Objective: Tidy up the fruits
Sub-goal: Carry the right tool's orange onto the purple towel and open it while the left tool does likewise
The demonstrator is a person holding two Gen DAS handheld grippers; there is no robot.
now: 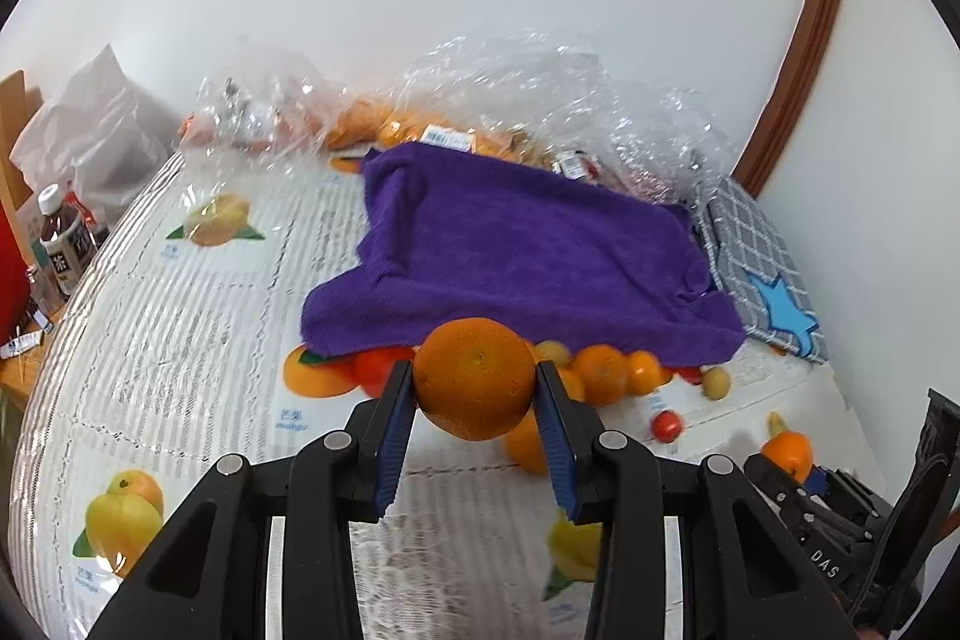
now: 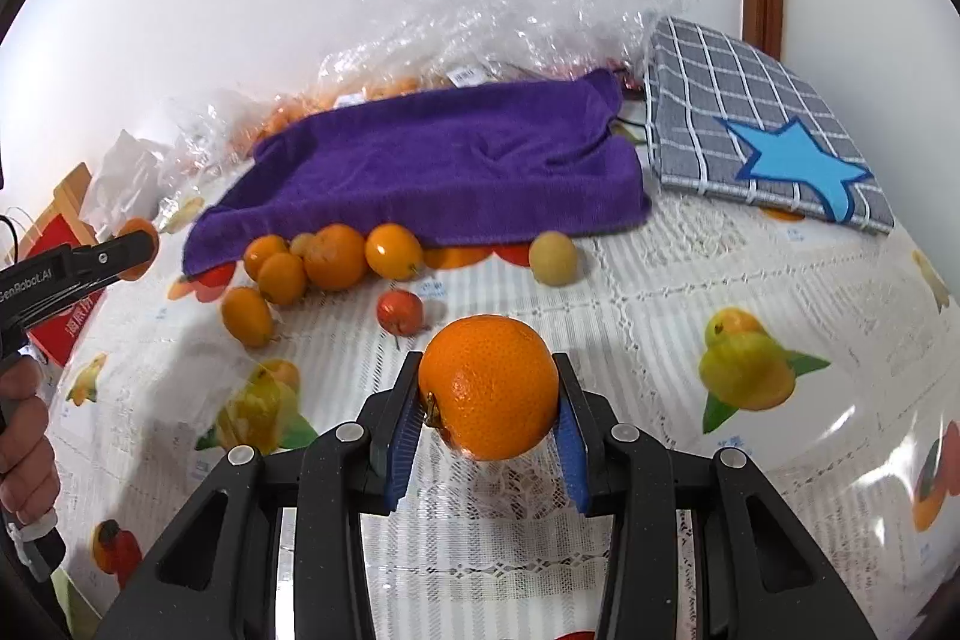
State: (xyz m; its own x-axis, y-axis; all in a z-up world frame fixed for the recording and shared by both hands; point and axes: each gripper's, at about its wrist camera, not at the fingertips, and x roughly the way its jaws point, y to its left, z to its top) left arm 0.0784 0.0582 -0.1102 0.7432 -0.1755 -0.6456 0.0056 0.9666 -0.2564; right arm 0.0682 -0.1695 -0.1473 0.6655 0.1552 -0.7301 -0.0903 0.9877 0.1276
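Fruit-print tablecloth (image 2: 630, 280), each tool (image 1: 474, 388) (image 2: 487, 394) gripping an orange (image 1: 474, 377) (image 2: 489, 385)

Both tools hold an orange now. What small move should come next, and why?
Probably carry the right tool forward over the purple towel and lower its orange there. Both tools are full, the left tool with its own orange, so no more loose fruit can be picked, and the towel top is bare.

Orange in my left tool (image 1: 474, 379): round, bright, lifted clear of the surface.
Orange in my right tool (image 2: 489, 387): larger, stem end turned left, also lifted.
Loose fruit (image 2: 336, 257): small oranges clustered at the purple towel's (image 2: 444, 160) near edge.
Pale yellow fruit (image 2: 555, 258): alone, right of them.
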